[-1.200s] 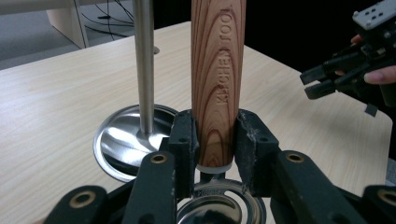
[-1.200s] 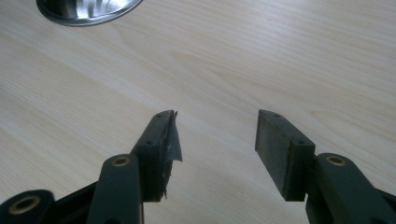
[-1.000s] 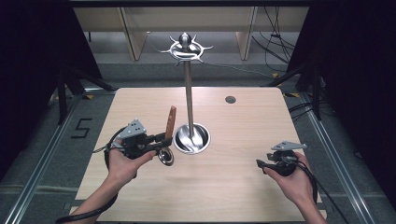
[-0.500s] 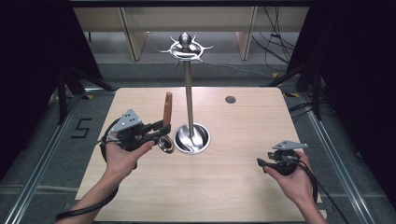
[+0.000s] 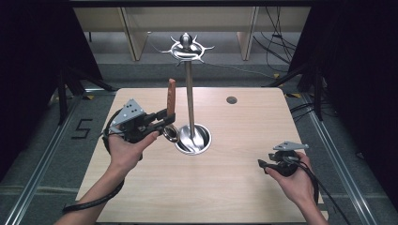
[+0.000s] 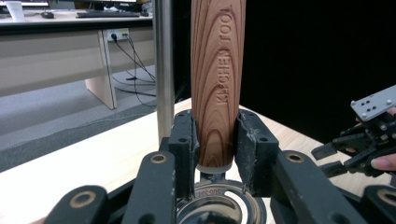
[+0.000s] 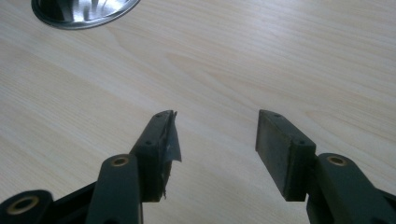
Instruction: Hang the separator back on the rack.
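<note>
A kitchen tool with a wooden handle (image 5: 171, 95) stands upright, its round metal end (image 5: 172, 134) hanging below. My left gripper (image 5: 167, 123) is shut on the lower part of the handle (image 6: 217, 70), the pads pressing both sides, just left of the rack's pole. The metal utensil rack has a tall pole (image 5: 189, 98), a round shiny base (image 5: 193, 139) and a crown of hooks (image 5: 187, 47) on top. My right gripper (image 5: 263, 164) is held low over the table's right front, open with nothing between its jaws (image 7: 217, 135).
The wooden table (image 5: 234, 192) carries a small dark round hole (image 5: 231, 100) at the back right. The rack's pole (image 6: 163, 65) rises right beside the held handle. The other hand's gripper (image 6: 331, 158) shows at the right. Dark floor and rails surround the table.
My left hand has lifted the tool off the table and raised it beside the pole; the handle now stands more upright. The right hand has stayed where it was.
</note>
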A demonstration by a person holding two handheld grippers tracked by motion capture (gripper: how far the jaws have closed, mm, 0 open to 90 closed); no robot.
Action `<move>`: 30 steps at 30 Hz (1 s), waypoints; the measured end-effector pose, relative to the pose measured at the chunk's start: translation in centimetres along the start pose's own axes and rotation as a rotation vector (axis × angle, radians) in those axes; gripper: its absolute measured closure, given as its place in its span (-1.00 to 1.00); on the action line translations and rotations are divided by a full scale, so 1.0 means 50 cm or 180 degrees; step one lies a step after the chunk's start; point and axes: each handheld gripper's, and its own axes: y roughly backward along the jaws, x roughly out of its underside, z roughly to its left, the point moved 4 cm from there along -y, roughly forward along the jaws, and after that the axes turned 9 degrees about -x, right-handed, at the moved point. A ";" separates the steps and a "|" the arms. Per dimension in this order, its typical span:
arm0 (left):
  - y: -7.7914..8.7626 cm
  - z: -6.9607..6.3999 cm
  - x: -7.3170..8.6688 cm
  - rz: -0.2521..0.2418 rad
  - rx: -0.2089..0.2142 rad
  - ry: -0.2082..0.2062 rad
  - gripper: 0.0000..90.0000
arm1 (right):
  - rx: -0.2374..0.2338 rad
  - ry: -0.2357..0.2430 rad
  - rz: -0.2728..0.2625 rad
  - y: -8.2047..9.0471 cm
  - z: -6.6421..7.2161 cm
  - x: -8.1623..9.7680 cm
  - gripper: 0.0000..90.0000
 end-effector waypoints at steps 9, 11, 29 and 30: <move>-0.004 -0.010 -0.013 -0.0100 -0.0016 0.0040 0.53 | 0.0010 -0.0013 0.0009 0.000 0.001 -0.002 0.06; -0.003 -0.013 -0.015 -0.0148 -0.0012 0.0048 0.53 | 0.0000 -0.0008 -0.0002 -0.001 0.001 -0.002 0.06; -0.014 -0.026 -0.042 -0.0340 -0.0079 0.0073 0.53 | 0.0005 -0.0019 0.0000 -0.001 0.000 -0.002 0.06; -0.016 -0.026 -0.043 -0.0350 -0.0079 0.0066 0.53 | 0.0003 -0.0023 -0.0005 -0.001 0.000 -0.003 0.06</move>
